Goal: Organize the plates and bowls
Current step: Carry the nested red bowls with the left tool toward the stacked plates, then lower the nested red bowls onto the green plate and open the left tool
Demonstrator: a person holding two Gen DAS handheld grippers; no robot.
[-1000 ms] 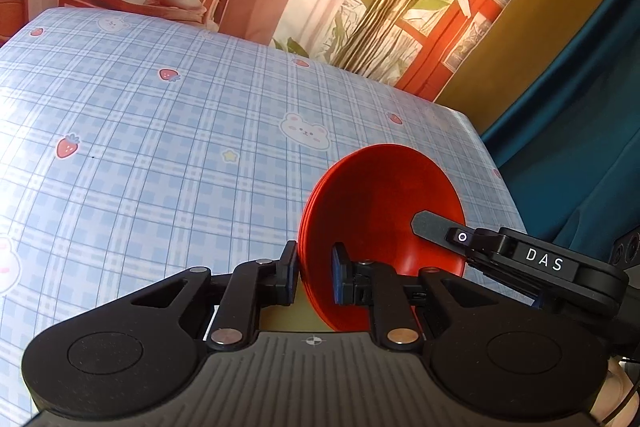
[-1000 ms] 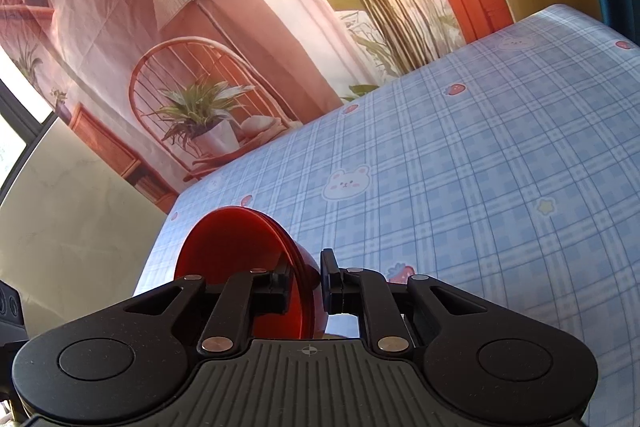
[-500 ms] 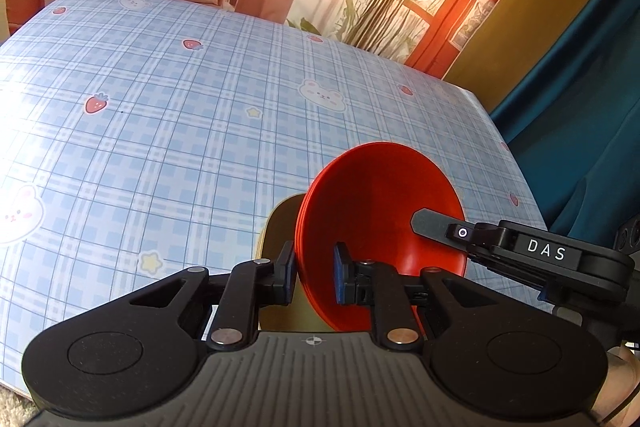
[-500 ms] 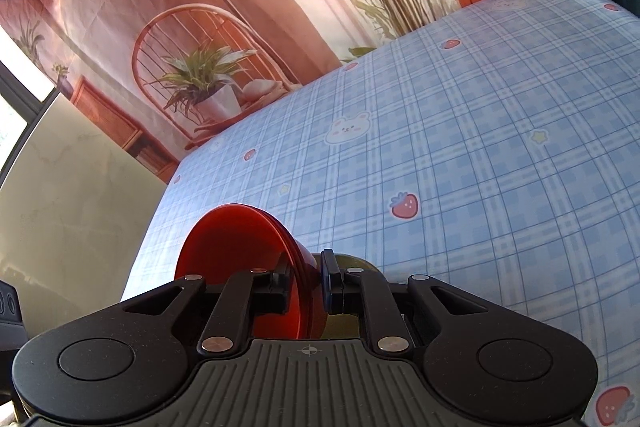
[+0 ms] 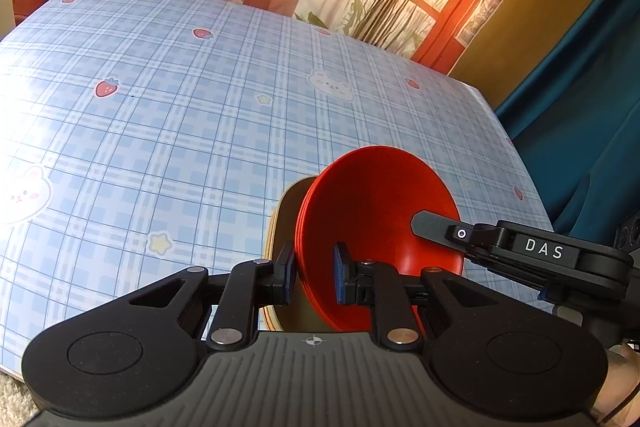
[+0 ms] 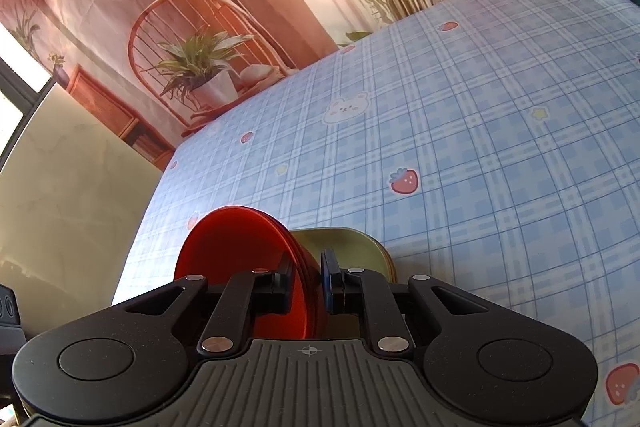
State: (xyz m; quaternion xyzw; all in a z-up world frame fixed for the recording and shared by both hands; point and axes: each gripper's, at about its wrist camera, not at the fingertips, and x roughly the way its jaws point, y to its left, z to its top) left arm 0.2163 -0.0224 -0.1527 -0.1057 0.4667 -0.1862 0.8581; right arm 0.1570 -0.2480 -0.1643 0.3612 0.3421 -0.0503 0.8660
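Over table, both grippers clamp red bowls; olive plate newly visible, seemingly underneath

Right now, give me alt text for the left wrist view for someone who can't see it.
The left claw grips the rim of a stack of red bowls beside a yellow dish, while the right claw holds the far rim, over a blue plaid tablecloth.

The olive plate shows only as a sliver behind the red bowls; the left claw covers its lower part. How many red bowls are nested cannot be told.
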